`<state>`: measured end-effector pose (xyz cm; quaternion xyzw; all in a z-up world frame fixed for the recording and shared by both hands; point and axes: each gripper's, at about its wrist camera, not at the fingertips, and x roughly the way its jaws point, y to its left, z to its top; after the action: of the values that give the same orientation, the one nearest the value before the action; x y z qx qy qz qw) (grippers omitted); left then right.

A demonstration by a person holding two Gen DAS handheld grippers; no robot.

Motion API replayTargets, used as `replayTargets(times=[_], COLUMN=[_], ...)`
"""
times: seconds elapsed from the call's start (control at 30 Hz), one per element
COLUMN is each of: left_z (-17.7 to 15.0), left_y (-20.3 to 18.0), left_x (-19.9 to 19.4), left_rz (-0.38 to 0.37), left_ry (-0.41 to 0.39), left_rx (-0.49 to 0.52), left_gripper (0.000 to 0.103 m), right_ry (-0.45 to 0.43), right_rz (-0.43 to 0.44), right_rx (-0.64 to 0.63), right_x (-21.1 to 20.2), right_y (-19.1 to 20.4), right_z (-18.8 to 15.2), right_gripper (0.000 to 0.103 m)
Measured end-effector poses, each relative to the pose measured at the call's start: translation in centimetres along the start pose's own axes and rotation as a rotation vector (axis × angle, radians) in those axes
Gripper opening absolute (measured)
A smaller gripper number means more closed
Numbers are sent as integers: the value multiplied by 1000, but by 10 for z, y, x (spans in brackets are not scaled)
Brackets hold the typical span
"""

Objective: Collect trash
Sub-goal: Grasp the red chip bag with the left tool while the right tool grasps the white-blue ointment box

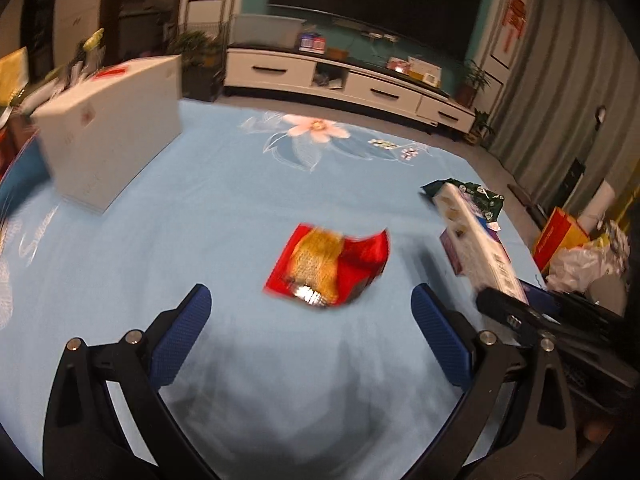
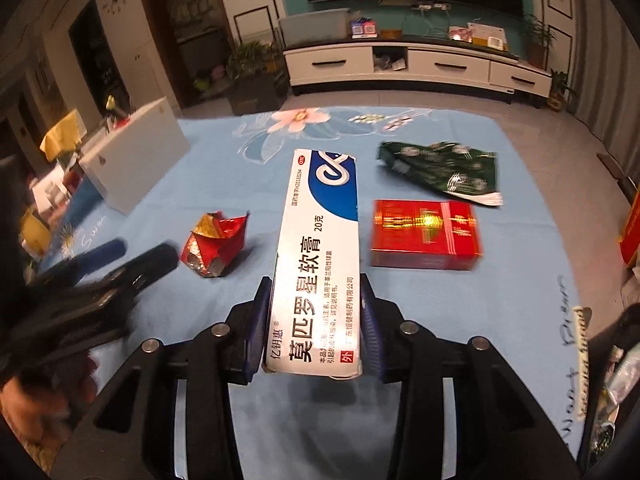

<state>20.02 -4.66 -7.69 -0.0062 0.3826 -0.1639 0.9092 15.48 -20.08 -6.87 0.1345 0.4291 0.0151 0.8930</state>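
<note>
A white and blue ointment box [image 2: 316, 260] sticks out forward from my right gripper [image 2: 316, 296], which is shut on its near end with a pad pressed against each long side. In the left wrist view the same box [image 1: 476, 240] rises at the right, above the blue cloth. My left gripper [image 1: 310, 296] is open just short of a crumpled red and gold wrapper [image 1: 332, 264], with nothing between its fingers. That wrapper [image 2: 216, 240] lies left of the held box. A green wrapper [image 2: 440, 168] and a red pack [image 2: 424, 232] lie to its right.
A light blue flowered cloth [image 1: 200, 200] covers the table. A white carton [image 1: 108, 128] stands at the back left. Past the right edge sit a white plastic bag [image 1: 580, 260] and a red and yellow bag [image 1: 556, 236]. A TV cabinet [image 2: 400, 64] stands beyond.
</note>
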Motion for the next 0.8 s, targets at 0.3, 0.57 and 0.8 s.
replayTargets(times=[0.3, 0.57, 0.8], left_z=[22, 17, 16], left_y=[-35, -35, -48], left_x=[56, 74, 44], left_rz=[24, 26, -26], left_ry=[44, 114, 74], left_rx=[132, 150, 145], left_gripper=[99, 44, 41], right_ry=[-13, -36, -67], right_rz=[-18, -26, -53], right_rx=[51, 89, 137], right_x=[-21, -37, -63], right_y=[-30, -45, -69], right_z=[-11, -16, -22], right_gripper=[42, 42, 42])
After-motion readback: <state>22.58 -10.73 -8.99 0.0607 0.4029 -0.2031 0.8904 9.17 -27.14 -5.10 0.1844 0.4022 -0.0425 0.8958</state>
